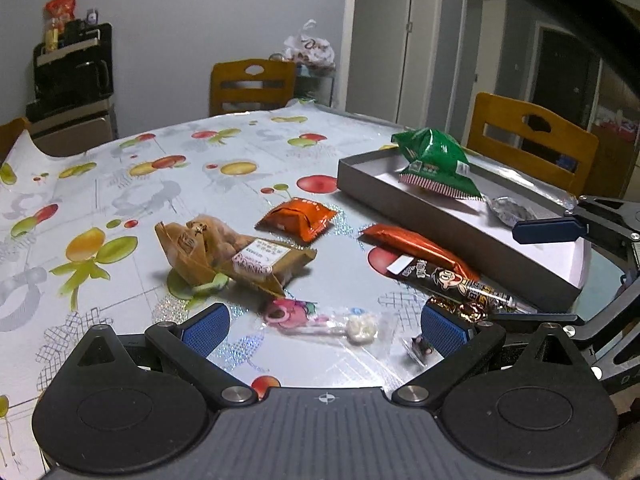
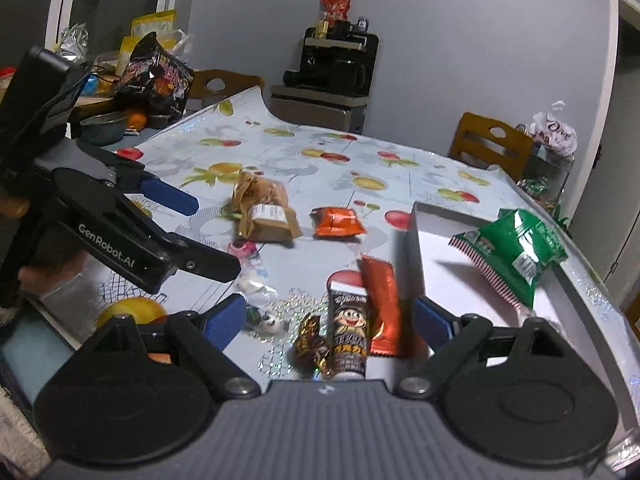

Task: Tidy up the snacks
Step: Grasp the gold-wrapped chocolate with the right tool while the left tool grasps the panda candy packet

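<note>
A grey box (image 1: 420, 216) (image 2: 414, 248) lies on the table at the right and holds a green snack bag (image 1: 436, 166) (image 2: 516, 250) and a silver packet (image 1: 510, 210). On the cloth lie a brown cookie pack (image 1: 228, 254) (image 2: 262, 210), an orange pouch (image 1: 298, 218) (image 2: 338, 222), an orange bar (image 1: 416, 246) (image 2: 382, 306), a cartoon tube (image 1: 452, 282) (image 2: 348, 330), a foil candy (image 1: 460, 308) (image 2: 310, 340) and a pink lollipop (image 1: 316, 320) (image 2: 250, 266). My left gripper (image 1: 326, 326) is open around the lollipop. My right gripper (image 2: 330, 320) is open over the tube and bar.
Wooden chairs (image 1: 250, 86) (image 1: 530, 144) stand at the far table edges. A black appliance cart (image 2: 332, 76) stands by the wall. A black snack bag (image 2: 156, 76), a bowl (image 2: 106, 126) and oranges sit at the table's left end. A small wrapped candy (image 1: 420, 346) lies near my left gripper.
</note>
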A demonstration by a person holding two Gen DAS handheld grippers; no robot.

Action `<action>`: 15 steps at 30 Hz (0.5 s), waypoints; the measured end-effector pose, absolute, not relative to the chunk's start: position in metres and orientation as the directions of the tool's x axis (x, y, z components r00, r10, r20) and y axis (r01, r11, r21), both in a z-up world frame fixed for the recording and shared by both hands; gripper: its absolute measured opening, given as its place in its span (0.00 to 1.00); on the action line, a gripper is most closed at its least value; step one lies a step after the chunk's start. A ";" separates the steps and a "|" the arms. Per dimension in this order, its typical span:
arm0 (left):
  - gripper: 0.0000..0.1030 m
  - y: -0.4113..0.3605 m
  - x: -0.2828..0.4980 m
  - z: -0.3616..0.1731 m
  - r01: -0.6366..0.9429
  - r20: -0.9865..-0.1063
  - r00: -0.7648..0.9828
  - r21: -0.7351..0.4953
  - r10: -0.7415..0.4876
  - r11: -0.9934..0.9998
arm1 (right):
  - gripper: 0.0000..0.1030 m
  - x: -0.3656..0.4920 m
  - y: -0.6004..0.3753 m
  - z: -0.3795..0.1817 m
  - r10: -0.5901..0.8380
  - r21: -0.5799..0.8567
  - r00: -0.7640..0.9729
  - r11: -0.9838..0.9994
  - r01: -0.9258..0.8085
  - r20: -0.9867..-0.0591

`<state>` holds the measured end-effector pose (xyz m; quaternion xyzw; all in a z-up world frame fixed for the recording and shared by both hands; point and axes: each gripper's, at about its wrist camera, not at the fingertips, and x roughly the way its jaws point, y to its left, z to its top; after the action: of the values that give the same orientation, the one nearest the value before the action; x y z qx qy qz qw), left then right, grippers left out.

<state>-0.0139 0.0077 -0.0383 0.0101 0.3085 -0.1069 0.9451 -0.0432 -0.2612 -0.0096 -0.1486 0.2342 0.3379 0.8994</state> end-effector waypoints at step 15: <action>0.77 -0.015 -0.030 -0.035 0.383 -0.546 0.771 -0.015 -0.329 0.924 | 0.45 -0.042 -0.250 -0.019 0.549 -0.108 0.609 0.686 -0.720 -0.572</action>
<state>-0.0304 -0.0151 -0.0350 0.0485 0.2805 -0.1894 0.9397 -0.0419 -0.2497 -0.0187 -0.1660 0.2569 0.3597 0.8815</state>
